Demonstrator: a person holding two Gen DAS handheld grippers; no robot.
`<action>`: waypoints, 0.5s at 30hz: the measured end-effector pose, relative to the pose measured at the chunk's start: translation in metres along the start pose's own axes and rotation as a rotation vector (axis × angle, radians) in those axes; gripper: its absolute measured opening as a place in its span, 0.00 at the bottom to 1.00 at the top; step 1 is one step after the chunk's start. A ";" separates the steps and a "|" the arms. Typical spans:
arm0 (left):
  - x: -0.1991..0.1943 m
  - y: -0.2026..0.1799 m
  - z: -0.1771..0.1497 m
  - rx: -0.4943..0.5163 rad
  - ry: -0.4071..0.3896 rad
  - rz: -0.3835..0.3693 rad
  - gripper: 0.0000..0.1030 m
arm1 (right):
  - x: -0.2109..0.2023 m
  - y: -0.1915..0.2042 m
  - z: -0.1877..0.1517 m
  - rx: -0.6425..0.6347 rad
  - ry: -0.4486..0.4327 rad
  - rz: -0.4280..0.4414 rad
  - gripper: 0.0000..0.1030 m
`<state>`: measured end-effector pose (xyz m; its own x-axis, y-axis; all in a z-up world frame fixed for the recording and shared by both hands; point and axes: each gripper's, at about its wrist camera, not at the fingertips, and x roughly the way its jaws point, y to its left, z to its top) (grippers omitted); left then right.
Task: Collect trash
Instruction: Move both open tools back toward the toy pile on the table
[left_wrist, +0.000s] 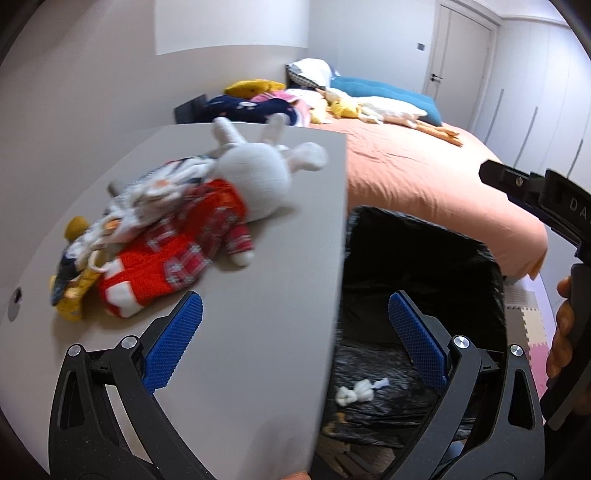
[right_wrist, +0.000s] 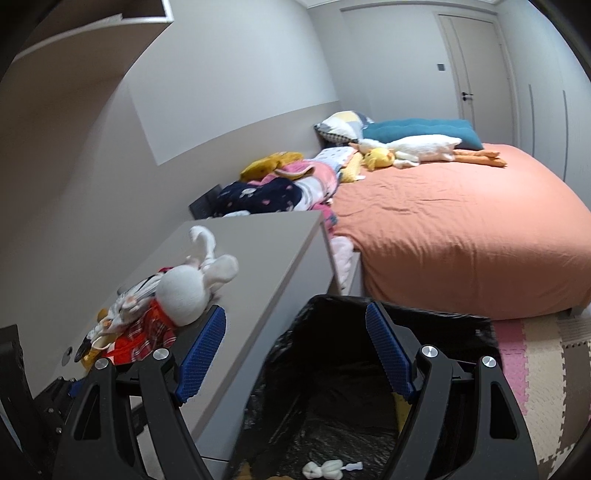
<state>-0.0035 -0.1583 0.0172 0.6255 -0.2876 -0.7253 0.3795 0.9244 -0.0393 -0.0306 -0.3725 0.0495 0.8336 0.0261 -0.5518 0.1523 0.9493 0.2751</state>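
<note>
A bin lined with a black bag (left_wrist: 424, 266) (right_wrist: 332, 369) stands between the grey desk (left_wrist: 258, 295) (right_wrist: 266, 266) and the bed. At its bottom lies a crumpled white scrap of trash (left_wrist: 354, 393) (right_wrist: 328, 469). My left gripper (left_wrist: 295, 332) is open and empty, straddling the desk's right edge and the bin's mouth. My right gripper (right_wrist: 295, 343) is open and empty too, above the bin's near rim; its body (left_wrist: 543, 199) shows at the right of the left wrist view, held by a hand (left_wrist: 559, 332).
A white plush rabbit (left_wrist: 255, 173) (right_wrist: 184, 291) lies on a heap of red checked and patterned clothes (left_wrist: 166, 251) (right_wrist: 144, 328) on the desk. The orange bed (right_wrist: 461, 229) carries pillows, plush toys and clothes. Foam floor mats (right_wrist: 535, 376) lie to the right.
</note>
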 end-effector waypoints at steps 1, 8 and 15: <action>0.000 0.005 0.000 -0.007 -0.001 0.005 0.95 | 0.003 0.005 -0.001 -0.006 0.005 0.006 0.76; -0.007 0.051 0.001 -0.045 -0.011 0.071 0.95 | 0.029 0.045 -0.004 -0.052 0.051 0.057 0.77; -0.013 0.101 0.000 -0.123 -0.016 0.128 0.95 | 0.057 0.082 -0.016 -0.091 0.121 0.111 0.77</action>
<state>0.0266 -0.0607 0.0222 0.6746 -0.1690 -0.7186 0.2107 0.9770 -0.0320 0.0207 -0.2878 0.0284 0.7721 0.1645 -0.6138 0.0095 0.9628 0.2700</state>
